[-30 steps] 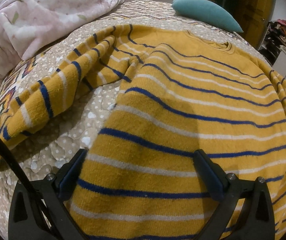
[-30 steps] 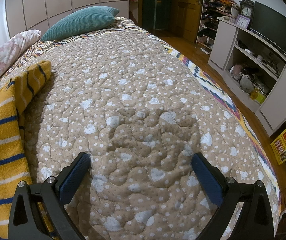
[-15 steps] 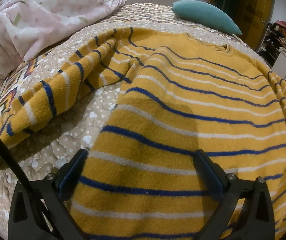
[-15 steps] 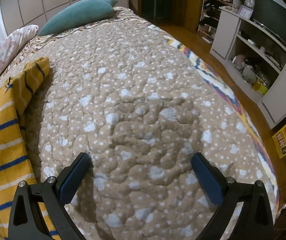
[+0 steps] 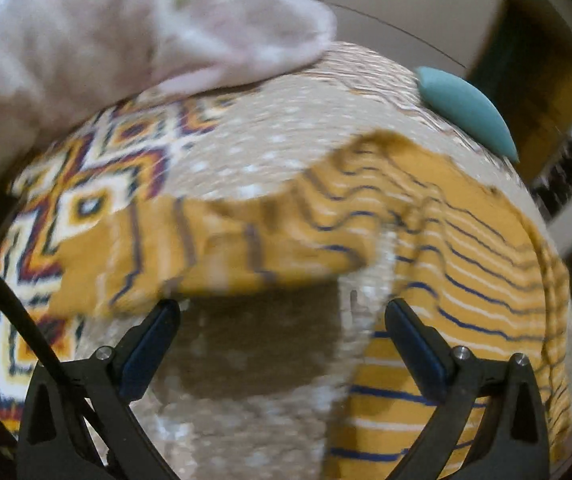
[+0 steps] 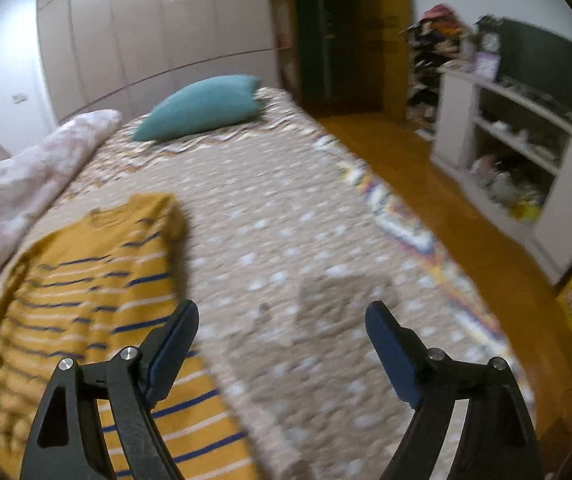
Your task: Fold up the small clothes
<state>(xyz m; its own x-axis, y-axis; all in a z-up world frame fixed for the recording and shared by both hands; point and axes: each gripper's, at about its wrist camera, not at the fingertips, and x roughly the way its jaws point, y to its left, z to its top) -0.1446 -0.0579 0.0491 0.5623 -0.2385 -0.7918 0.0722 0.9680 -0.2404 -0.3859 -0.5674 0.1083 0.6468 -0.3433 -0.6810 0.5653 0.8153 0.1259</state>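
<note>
Sweater (mustard yellow with blue and white stripes) lay spread on the dotted beige bedspread, well short of the teal pillow at the head of the bed. One sleeve extended sideways from the sweater's body toward the patterned border of the bedspread. A pink floral blanket was heaped beside the sweater on the side away from the shelf unit. Left gripper hung above bare bedspread between sleeve and body, jaws wide apart, gripping nothing. Right gripper hovered just beside the sweater's edge, jaws closing with nothing but bedspread between them.
</note>
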